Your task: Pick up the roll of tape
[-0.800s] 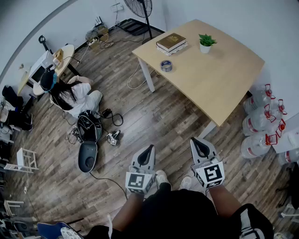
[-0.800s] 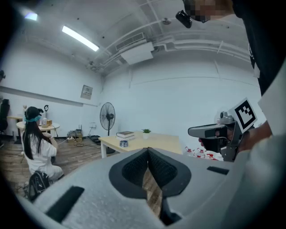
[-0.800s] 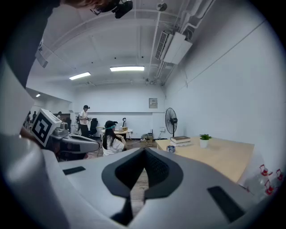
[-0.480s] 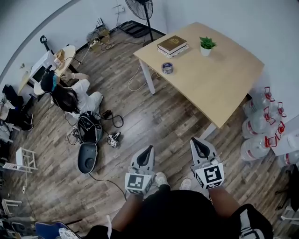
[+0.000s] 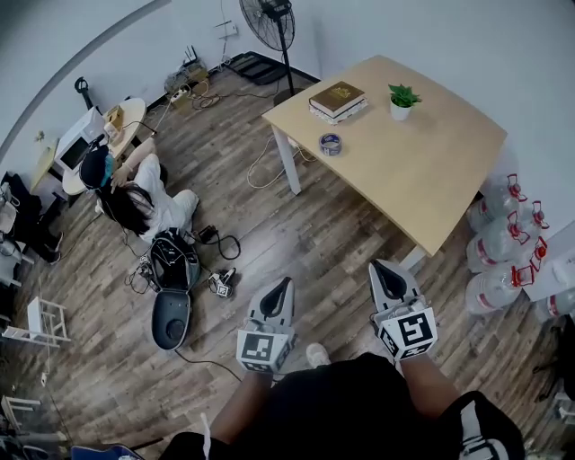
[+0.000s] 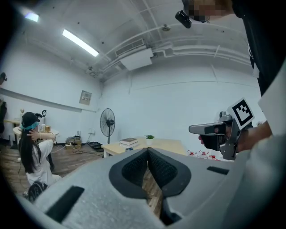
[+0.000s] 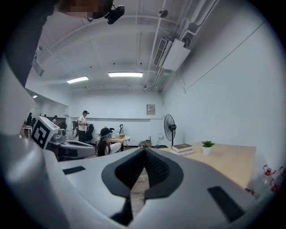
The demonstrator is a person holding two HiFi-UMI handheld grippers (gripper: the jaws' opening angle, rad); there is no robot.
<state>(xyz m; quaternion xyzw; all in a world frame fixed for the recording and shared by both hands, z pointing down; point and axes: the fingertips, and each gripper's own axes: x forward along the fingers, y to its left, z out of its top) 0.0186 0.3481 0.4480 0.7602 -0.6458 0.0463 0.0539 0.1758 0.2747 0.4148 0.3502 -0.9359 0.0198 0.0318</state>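
Note:
The roll of tape [image 5: 331,144] lies flat on the light wooden table [image 5: 422,166], near its left edge and in front of a stack of books [image 5: 338,98]. In the left gripper view the tape [image 6: 129,148] is a small speck on the far table. Both grippers are held level over the floor, well short of the table. My left gripper [image 5: 287,282] is shut with nothing in it, tips touching [image 6: 148,149]. My right gripper [image 5: 376,266] is also shut and empty [image 7: 144,150].
A small potted plant [image 5: 402,100] stands behind the books. A standing fan [image 5: 269,18] is beyond the table's left corner. Several water jugs [image 5: 503,243] crowd the right wall. A person [image 5: 135,193] sits on the floor at left beside an open case [image 5: 171,287] and cables.
The view has moved forward a little toward the table. The seated person has raised their arms and shifted. Both grippers stay shut, side by side.

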